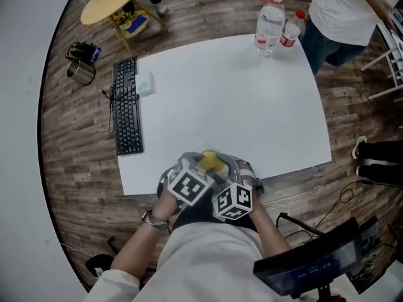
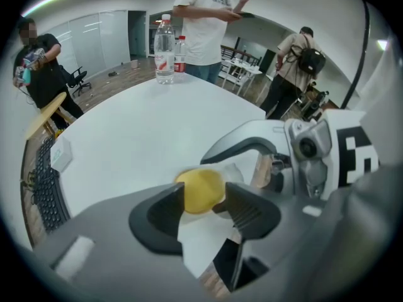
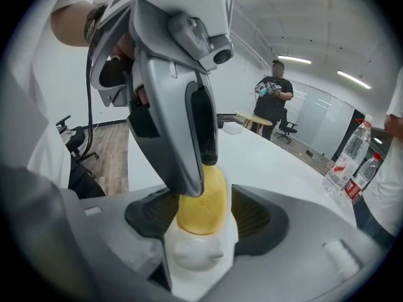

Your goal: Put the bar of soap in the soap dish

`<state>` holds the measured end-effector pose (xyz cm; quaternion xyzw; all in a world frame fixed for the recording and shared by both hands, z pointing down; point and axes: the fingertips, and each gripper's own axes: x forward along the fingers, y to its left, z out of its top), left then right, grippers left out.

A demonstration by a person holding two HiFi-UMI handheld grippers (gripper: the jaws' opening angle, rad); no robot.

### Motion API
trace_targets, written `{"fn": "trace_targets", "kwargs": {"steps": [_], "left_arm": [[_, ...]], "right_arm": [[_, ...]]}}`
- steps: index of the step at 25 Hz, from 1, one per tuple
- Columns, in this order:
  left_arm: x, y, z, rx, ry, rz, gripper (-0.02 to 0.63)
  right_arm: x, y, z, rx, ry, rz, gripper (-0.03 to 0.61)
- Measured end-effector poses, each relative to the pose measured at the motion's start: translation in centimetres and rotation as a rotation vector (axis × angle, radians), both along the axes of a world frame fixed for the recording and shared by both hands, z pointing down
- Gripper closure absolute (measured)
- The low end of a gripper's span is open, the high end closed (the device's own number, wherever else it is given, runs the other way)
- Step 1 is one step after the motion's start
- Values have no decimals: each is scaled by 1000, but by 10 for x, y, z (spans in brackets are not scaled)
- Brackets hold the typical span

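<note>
The bar of soap [image 3: 203,200], yellow and oval, is seen lying in the white soap dish [image 3: 195,257], at the near edge of the white tabletop [image 1: 239,106]. The dish is gripped between the fingers of the right gripper [image 3: 204,222], which are closed against its sides. The left gripper [image 2: 204,197] is pointed steeply down over the dish, and its fingers are spread wide with the soap between them, not clamped on it. One dark finger [image 3: 203,124] of it is seen against the top end of the soap. A black keyboard [image 1: 128,109] is laid along the tabletop's left edge, and two water bottles [image 1: 269,24] are stood at the far corner.
</note>
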<state>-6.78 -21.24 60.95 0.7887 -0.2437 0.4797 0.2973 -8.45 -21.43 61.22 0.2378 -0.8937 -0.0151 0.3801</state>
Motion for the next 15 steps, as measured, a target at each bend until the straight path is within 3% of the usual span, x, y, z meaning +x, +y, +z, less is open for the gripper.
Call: {"fn": "trace_targets", "kwargs": {"steps": [15], "left_arm": [[-5, -21, -32, 189, 97, -164, 474]], "right_arm": [[28, -3, -21, -4, -77, 76, 345]]}}
